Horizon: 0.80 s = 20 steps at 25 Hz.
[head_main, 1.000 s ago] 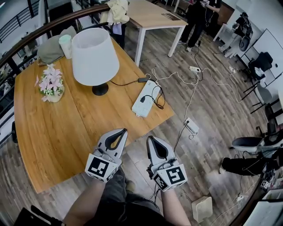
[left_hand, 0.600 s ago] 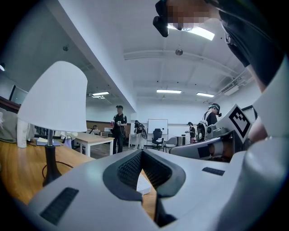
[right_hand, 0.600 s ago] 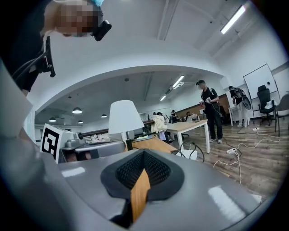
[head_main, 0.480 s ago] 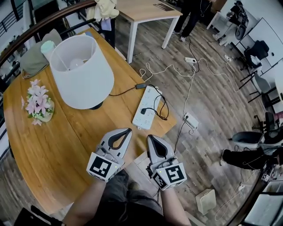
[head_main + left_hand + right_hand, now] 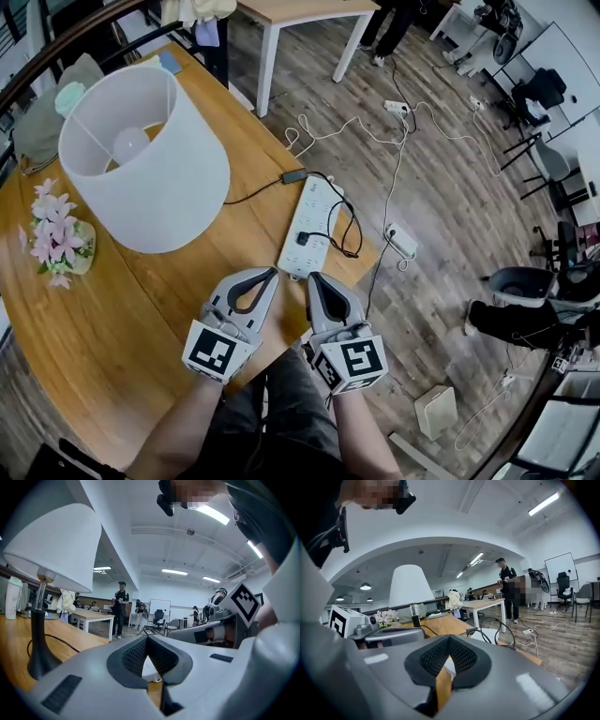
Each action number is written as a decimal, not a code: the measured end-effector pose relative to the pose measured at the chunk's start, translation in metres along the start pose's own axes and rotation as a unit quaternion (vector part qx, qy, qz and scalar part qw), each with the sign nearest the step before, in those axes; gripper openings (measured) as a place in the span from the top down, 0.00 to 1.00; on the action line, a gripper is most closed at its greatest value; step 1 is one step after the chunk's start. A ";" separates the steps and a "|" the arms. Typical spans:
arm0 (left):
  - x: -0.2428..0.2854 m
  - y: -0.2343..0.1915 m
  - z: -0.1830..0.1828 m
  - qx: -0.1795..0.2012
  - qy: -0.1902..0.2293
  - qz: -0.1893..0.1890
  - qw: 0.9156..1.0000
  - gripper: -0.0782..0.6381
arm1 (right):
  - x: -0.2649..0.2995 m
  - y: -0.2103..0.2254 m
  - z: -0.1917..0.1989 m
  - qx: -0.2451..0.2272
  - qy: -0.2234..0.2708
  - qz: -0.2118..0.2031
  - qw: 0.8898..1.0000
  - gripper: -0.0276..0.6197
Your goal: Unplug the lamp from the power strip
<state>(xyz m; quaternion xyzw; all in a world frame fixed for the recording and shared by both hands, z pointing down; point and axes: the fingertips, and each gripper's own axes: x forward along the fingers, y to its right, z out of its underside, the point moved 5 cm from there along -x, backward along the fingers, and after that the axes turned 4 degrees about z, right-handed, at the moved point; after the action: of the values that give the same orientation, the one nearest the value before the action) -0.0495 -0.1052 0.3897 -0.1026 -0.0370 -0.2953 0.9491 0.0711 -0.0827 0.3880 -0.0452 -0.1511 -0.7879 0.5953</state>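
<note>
White and long, the power strip (image 5: 309, 220) lies at the right edge of the wooden table (image 5: 141, 319), near the centre of the head view. A black plug (image 5: 305, 238) sits near its lower end, and its cord (image 5: 354, 234) loops off to the right. The lamp (image 5: 141, 164), a white shade with a bulb showing inside, stands at upper left. Just below the strip, the left gripper (image 5: 272, 274) and right gripper (image 5: 312, 278) hover side by side, each with its jaws pressed together on nothing.

I have brought my left gripper (image 5: 270, 274) and right gripper (image 5: 312, 278) forward, from well short of the power strip (image 5: 309, 220) to just beside its near end.
</note>
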 end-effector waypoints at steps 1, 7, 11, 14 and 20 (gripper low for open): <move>0.003 -0.002 0.003 -0.004 -0.004 0.000 1.000 0.90 | 0.005 0.002 0.002 -0.001 -0.006 0.008 1.000 0.95; 0.021 -0.016 0.018 -0.002 -0.024 -0.002 1.000 0.90 | 0.030 0.014 0.014 -0.014 -0.045 0.026 0.999 0.92; 0.034 -0.018 0.027 0.023 -0.039 0.005 0.999 0.90 | 0.041 0.022 0.024 -0.010 -0.066 0.030 0.997 0.91; 0.045 -0.021 0.032 0.044 -0.053 0.011 0.998 0.90 | 0.054 0.026 0.025 -0.012 -0.081 0.034 0.996 0.87; 0.058 -0.029 0.036 0.072 -0.081 0.011 0.994 0.90 | 0.076 0.029 0.027 -0.014 -0.112 0.047 0.992 0.81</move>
<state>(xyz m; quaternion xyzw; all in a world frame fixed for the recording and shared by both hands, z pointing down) -0.0190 -0.1526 0.4378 -0.0580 -0.1339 -0.2723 0.9511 0.0734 -0.1522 0.4383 -0.1486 -0.2036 -0.7511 0.6102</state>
